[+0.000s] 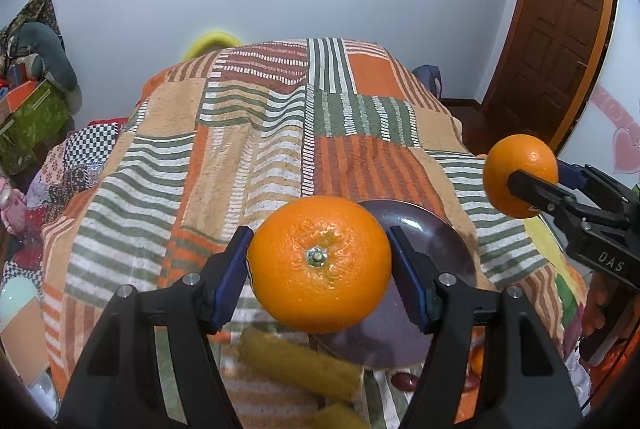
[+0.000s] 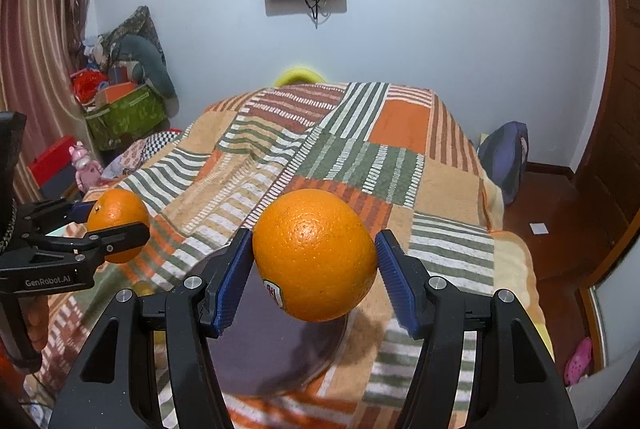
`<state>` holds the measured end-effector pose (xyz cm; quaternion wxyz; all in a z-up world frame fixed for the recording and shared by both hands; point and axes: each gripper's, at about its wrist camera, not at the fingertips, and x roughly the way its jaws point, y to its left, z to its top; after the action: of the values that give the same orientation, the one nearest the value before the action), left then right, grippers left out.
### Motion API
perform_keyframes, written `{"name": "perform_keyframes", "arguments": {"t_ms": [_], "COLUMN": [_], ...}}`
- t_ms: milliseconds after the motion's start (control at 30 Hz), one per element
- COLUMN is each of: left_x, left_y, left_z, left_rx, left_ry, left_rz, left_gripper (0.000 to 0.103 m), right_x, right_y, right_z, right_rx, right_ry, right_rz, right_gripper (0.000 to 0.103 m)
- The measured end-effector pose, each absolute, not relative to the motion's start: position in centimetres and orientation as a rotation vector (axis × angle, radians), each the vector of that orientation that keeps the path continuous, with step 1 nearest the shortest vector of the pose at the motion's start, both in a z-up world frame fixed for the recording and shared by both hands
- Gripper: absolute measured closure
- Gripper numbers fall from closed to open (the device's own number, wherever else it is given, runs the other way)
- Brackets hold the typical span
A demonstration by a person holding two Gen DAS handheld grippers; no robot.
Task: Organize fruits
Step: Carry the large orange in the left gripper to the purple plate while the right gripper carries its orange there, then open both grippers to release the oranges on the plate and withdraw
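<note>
My left gripper (image 1: 319, 263) is shut on an orange (image 1: 320, 289) with its stem end facing the camera, held above a dark purple plate (image 1: 440, 249) on the striped blanket. My right gripper (image 2: 314, 261) is shut on a second orange (image 2: 320, 245) with a sticker, above the same plate (image 2: 280, 349). Each gripper shows in the other view: the right gripper (image 1: 532, 185) with its orange (image 1: 516, 165) at the right, the left gripper (image 2: 116, 229) with its orange (image 2: 116, 209) at the left. Two yellow corn cobs (image 1: 296, 361) lie blurred below the left gripper.
The bed is covered by an orange, green and white patchwork blanket (image 1: 248, 157). A small red fruit (image 1: 404, 381) lies near the plate's front edge. A green box (image 2: 128, 113) and clutter stand at the far left; a wooden door (image 1: 560, 29) is at the right.
</note>
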<state>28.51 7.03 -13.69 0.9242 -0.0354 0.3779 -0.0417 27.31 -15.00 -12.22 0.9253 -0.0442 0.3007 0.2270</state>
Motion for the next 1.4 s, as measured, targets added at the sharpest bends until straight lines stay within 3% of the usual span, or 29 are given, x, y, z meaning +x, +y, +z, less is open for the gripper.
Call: {"name": "perform_keyframes", "arguments": {"t_ms": [633, 967, 1400], "left_x": [36.0, 37.4, 36.4], "left_y": [6.0, 5.8, 5.9], "left_z": [-20.3, -22.9, -20.9], "left_rx": [-0.063, -0.060, -0.062], "left_ry": [0.957, 1.050, 1.021], "left_rz": [-0.162, -0.150, -0.157], "left_gripper": [0.036, 0.036, 0.035], "right_x": [33.5, 33.8, 33.6], "right_y": [-10.4, -10.1, -10.3], "right_z": [-18.8, -19.4, -19.2], "right_rx": [-0.322, -0.335, -0.311], "right_ry": [0.853, 0.890, 0.927], "right_rz": [0.503, 0.551, 0.569], "right_gripper": [0.044, 0.044, 0.042]}}
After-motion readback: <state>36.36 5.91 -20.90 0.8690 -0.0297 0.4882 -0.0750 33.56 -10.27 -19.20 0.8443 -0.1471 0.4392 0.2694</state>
